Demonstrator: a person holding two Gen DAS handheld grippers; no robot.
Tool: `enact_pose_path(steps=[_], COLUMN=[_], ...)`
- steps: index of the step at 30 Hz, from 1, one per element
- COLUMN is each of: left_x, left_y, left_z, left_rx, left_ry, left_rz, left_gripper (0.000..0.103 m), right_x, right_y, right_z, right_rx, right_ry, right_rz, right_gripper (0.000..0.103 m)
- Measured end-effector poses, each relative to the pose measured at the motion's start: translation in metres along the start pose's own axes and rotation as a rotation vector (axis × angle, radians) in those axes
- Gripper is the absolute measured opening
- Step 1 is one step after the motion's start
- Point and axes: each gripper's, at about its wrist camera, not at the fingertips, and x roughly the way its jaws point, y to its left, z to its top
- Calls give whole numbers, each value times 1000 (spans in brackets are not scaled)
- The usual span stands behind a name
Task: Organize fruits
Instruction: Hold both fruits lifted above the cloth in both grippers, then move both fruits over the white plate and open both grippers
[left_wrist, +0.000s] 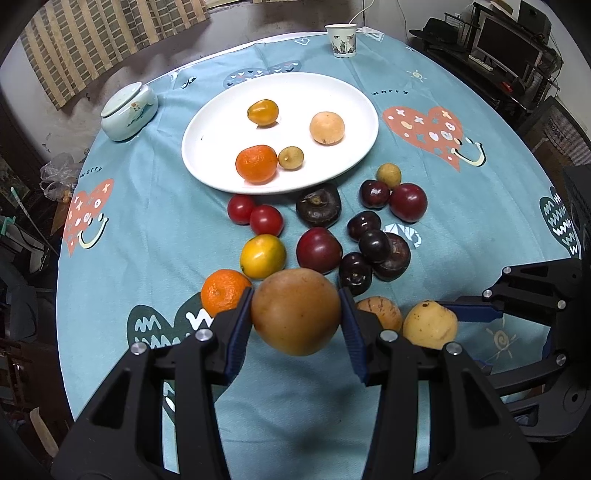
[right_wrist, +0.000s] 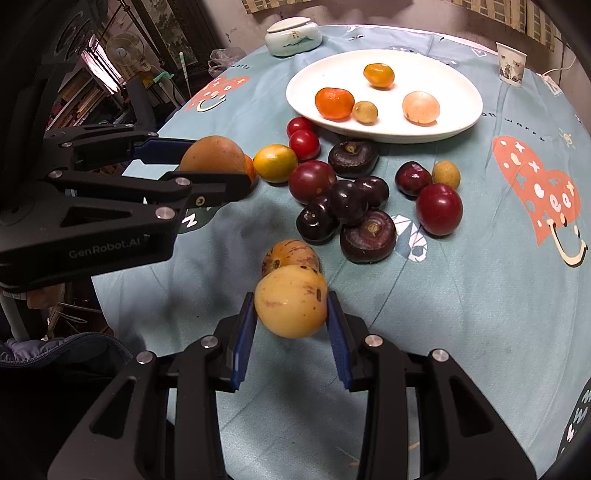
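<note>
My left gripper (left_wrist: 295, 314) is shut on a large orange-brown round fruit (left_wrist: 295, 312), held above the cloth; it also shows in the right wrist view (right_wrist: 212, 155). My right gripper (right_wrist: 290, 306) is shut on a yellow pear-like fruit (right_wrist: 291, 301), also seen in the left wrist view (left_wrist: 430, 325). A white plate (left_wrist: 332, 92) holds a mandarin (left_wrist: 256, 164), a kumquat (left_wrist: 263, 112), a pale round fruit (left_wrist: 327, 128) and a small longan (left_wrist: 290, 158). Loose plums, cherries, tomatoes and water chestnuts lie in front of the plate.
A mandarin (left_wrist: 223, 291), a yellow citrus (left_wrist: 263, 256) and a striped orange fruit (right_wrist: 290, 254) lie near the grippers. A lidded ceramic jar (left_wrist: 129, 110) and a paper cup (left_wrist: 341, 40) stand at the far table edge. The round table has a blue patterned cloth (left_wrist: 147, 229).
</note>
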Motion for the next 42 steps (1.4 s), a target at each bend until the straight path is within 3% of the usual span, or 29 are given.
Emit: enact_pose_path(steps=[36,42], left_x=[2,4], left_y=[1,16], left_z=[3,27], left_rx=[0,-47], left_ry=[3,-14], left_rz=[5,-76], left_gripper=[47,46], right_x=[1,-8], right_y=[0,-7], right_z=[-2,20], right_rx=[-4,-16], right_ry=[-7,-42], right_rz=[10,-6], right_gripper=[38,38])
